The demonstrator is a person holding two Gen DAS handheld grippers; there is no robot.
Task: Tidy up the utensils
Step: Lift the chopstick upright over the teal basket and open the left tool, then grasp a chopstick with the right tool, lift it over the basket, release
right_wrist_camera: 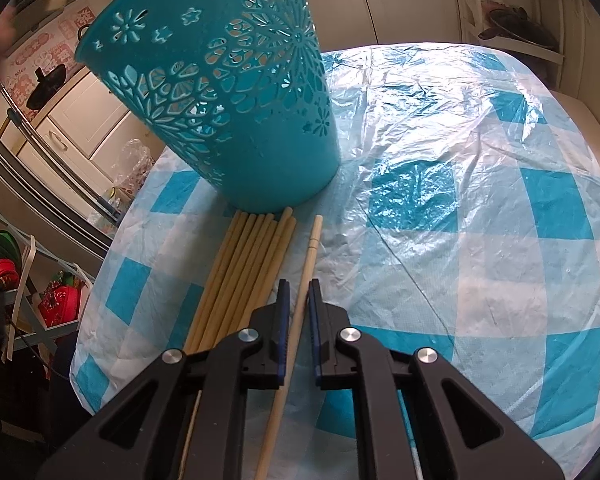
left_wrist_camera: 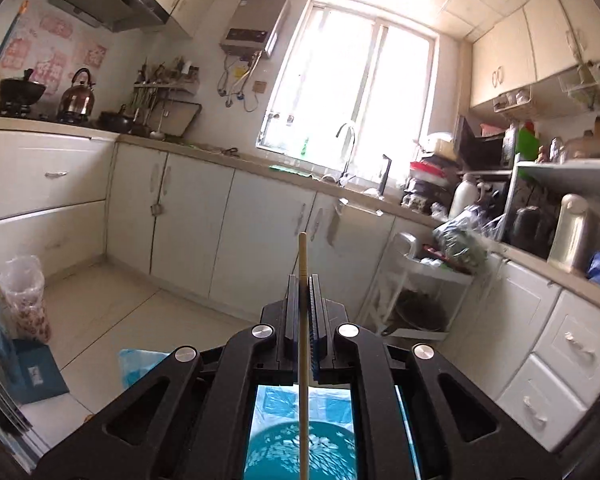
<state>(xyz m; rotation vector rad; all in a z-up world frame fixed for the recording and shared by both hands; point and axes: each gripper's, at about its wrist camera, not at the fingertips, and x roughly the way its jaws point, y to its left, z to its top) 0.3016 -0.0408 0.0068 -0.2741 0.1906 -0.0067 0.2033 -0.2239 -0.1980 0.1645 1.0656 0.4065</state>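
L gripper (left_wrist_camera: 304, 280) clenched one chopstick (left_wrist_camera: 302, 252) above teal basket (right_wrist_camera: 220, 92). R gripper (right_wrist_camera: 299, 286) fingers stood released around a lone chopstick (right_wrist_camera: 311, 248), w/ chopstick bundle (right_wrist_camera: 248, 260) touching basket's base; contents hidden.

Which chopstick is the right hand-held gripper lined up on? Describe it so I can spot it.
Find the teal cut-out basket on the checked tablecloth. A bundle of chopsticks lies before it. The single chopstick lies apart on their right, running between the open right hand-held gripper.

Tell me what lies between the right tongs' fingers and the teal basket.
In the right wrist view, a single chopstick runs from between the open right tongs toward the teal basket; a chopstick bundle lies just left of it.
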